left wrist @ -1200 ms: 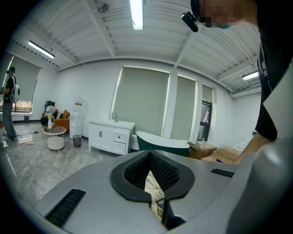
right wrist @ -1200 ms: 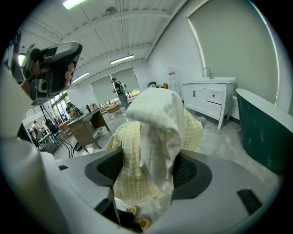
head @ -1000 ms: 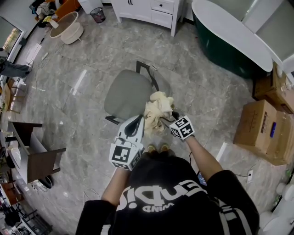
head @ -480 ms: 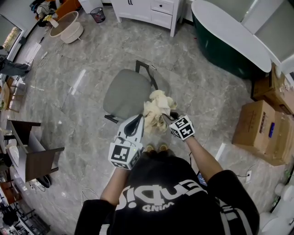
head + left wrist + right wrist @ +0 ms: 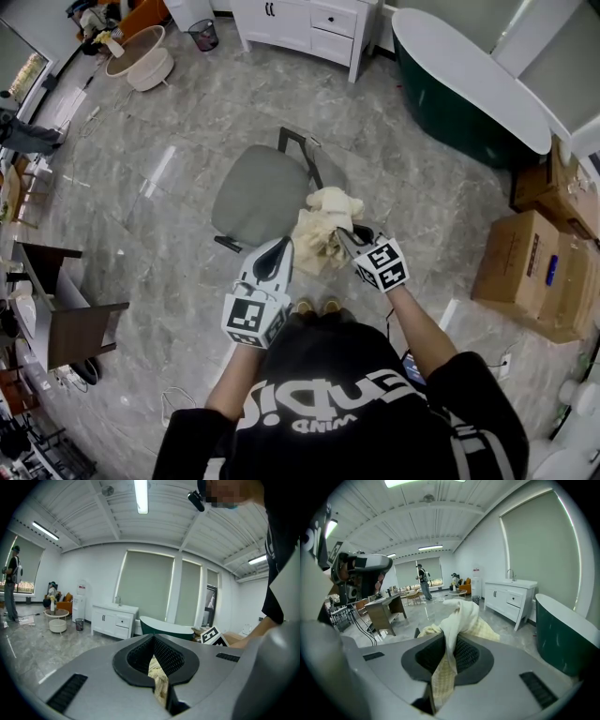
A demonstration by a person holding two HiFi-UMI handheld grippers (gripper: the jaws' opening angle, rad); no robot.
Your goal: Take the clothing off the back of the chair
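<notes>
A cream and yellow checked garment (image 5: 322, 228) hangs bunched at the near side of a grey chair (image 5: 261, 195). My left gripper (image 5: 279, 247) is shut on its left part, and the cloth (image 5: 158, 679) shows pinched in the narrow slit between the jaws. My right gripper (image 5: 349, 235) is shut on the right part; in the right gripper view the cloth (image 5: 452, 639) rises out of the closed jaws and folds over them. The chair's dark frame (image 5: 302, 148) shows beyond the seat. The garment hides the chair back.
A dark green bathtub (image 5: 469, 84) with a white rim stands at the upper right, a white cabinet (image 5: 300, 26) at the top. Cardboard boxes (image 5: 536, 272) lie right. A dark wooden table (image 5: 58, 314) stands left. A round basket (image 5: 139, 56) sits top left.
My right gripper has closed on the garment and lifted with it; the cloth bunch has risen a little at its right side. The left gripper has stayed in place.
</notes>
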